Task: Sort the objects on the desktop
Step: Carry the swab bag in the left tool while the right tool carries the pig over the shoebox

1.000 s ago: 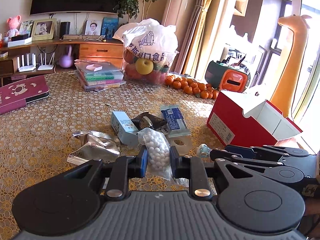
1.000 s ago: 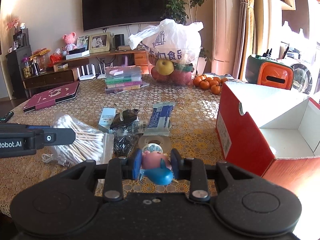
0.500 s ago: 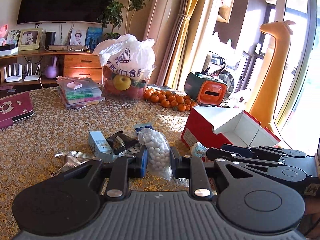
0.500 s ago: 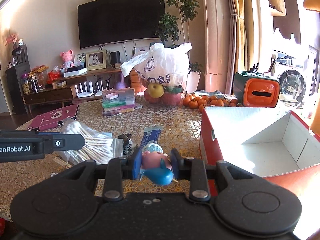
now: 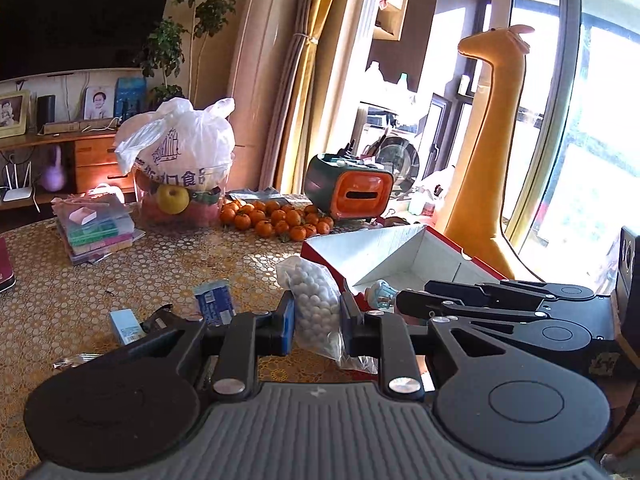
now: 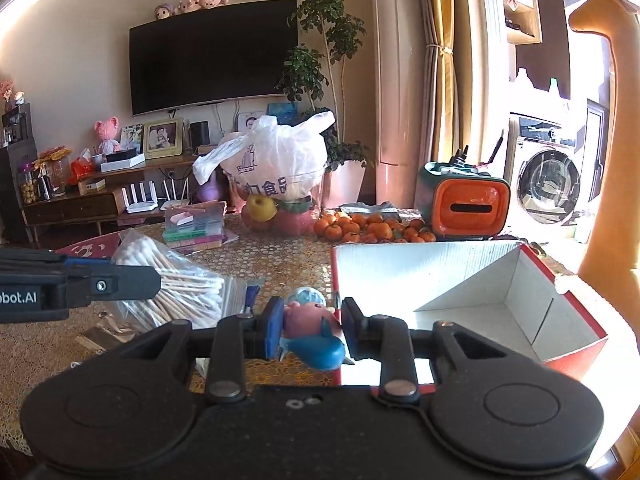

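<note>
My left gripper (image 5: 316,326) is shut on a clear bag of cotton swabs (image 5: 314,304), held above the table just left of the open red box (image 5: 404,264). In the right wrist view my right gripper (image 6: 308,326) is shut on a small pink-and-blue pig toy (image 6: 310,330), close to the near left corner of the red box (image 6: 452,292), whose white inside shows nothing in it. The bag of cotton swabs (image 6: 172,284) and the left gripper (image 6: 76,288) appear at the left of that view. The right gripper (image 5: 404,300) reaches in from the right in the left wrist view.
Small packets and a blue carton (image 5: 214,304) lie on the patterned tablecloth (image 5: 80,280). Further back stand a fruit bowl under a white plastic bag (image 5: 180,152), a pile of tangerines (image 5: 276,216), a stack of flat boxes (image 5: 94,228) and an orange-green container (image 5: 352,186). A giraffe plush (image 5: 488,152) rises behind the box.
Both grippers have risen and swung right toward the red box, each keeping its hold. The box's white interior has come into fuller view and the table clutter has dropped lower left.
</note>
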Tool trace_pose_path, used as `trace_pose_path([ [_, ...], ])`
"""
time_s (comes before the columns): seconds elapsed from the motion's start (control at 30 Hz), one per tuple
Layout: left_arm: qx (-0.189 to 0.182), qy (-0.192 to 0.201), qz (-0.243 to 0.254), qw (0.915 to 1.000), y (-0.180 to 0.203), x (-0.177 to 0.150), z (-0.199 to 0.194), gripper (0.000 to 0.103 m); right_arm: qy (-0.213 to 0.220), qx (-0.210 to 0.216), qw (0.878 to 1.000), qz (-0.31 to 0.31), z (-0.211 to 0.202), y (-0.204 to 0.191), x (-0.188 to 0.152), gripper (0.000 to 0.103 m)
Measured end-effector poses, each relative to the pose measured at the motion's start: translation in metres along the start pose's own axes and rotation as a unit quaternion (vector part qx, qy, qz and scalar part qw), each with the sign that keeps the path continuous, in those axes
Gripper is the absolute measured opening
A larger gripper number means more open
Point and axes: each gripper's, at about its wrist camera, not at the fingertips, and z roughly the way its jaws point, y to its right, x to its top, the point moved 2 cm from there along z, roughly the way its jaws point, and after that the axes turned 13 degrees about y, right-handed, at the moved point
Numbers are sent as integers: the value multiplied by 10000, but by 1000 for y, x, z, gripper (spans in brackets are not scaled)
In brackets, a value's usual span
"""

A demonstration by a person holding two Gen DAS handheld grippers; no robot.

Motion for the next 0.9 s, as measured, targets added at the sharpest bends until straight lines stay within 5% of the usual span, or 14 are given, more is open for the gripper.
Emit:
trace_pose_path([
  [0.57,-547,-332,177,9978,55,10,77,22,-143,-632,9979,-3,17,74,1,30],
  [0.9,-560,-707,336,9954,74,3,132,22,-393,-818,9959,45,38,109,-9,30],
])
